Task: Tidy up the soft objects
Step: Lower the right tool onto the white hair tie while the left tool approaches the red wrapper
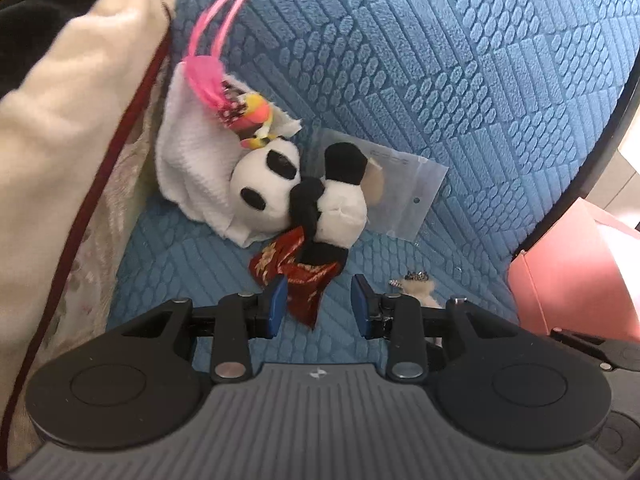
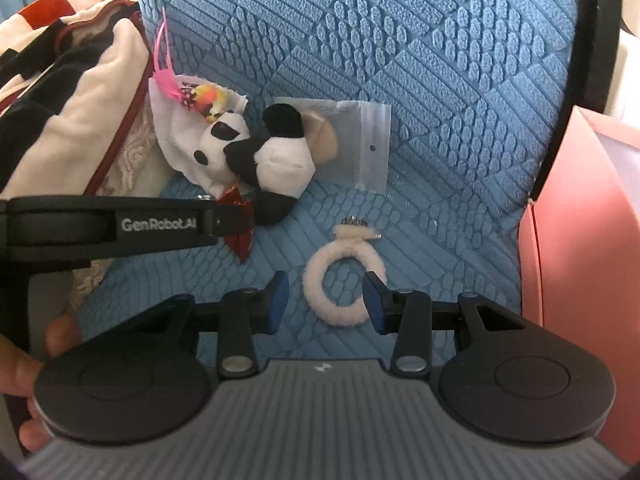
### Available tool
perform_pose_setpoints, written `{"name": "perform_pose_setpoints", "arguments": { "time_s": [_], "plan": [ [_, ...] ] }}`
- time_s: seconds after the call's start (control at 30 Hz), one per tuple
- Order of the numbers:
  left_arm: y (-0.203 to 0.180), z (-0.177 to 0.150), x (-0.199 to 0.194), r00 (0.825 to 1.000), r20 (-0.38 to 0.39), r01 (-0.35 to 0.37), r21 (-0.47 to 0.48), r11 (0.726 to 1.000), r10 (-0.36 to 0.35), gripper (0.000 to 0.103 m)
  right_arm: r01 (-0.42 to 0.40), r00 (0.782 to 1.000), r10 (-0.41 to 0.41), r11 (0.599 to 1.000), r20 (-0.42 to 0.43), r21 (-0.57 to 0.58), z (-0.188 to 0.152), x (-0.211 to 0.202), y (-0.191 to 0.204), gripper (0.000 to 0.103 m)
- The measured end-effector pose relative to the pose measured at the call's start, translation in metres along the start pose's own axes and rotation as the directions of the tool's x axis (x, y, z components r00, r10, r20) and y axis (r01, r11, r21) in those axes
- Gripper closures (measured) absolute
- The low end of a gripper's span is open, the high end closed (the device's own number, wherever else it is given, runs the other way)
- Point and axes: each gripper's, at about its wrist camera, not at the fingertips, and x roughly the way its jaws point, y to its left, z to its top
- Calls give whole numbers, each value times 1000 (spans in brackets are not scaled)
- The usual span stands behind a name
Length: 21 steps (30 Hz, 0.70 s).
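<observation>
A panda plush [image 1: 316,208] [image 2: 276,160] in a red patterned cloth [image 1: 304,276] lies on the blue quilted chair seat [image 1: 180,264] [image 2: 440,240]. Behind it are a white cloth [image 1: 192,160] [image 2: 176,144] and a pink feather toy [image 1: 212,76] [image 2: 168,80]. My left gripper [image 1: 319,306] is open, its jaws on either side of the red cloth's lower end. A fluffy white ring scrunchie [image 2: 340,280] lies on the seat. My right gripper [image 2: 326,300] is open, its jaws on either side of the scrunchie. The scrunchie's edge shows in the left wrist view [image 1: 420,288].
A clear plastic bag [image 1: 404,184] [image 2: 360,144] leans on the blue backrest [image 1: 440,60] [image 2: 400,40]. A cream, black and red garment pile [image 1: 60,120] [image 2: 68,92] fills the left. A pink box [image 1: 572,276] [image 2: 580,220] stands at the right.
</observation>
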Motion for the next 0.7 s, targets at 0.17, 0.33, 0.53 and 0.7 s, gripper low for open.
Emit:
{"name": "perform_pose_setpoints", "arguments": {
  "time_s": [0.17,0.33,0.53,0.7],
  "plan": [
    [-4,8,8,1000,7,-7,16,1000,7,61,23,1000,-23,1000,-11,-19,7,13,-3,52],
    [0,12,9,1000,-5,-8,-9,1000,8,52,27,999,-27,1000,-47,-12,9,27,-10,41],
    [8,12,17,999,-39,-23,-50,998,21,51,29,997,-32,999,-75,-43,7,37,-5,41],
    [9,11,18,998,-53,-22,-55,998,19,51,34,996,-41,995,-75,-97,5,43,4,42]
  ]
}}
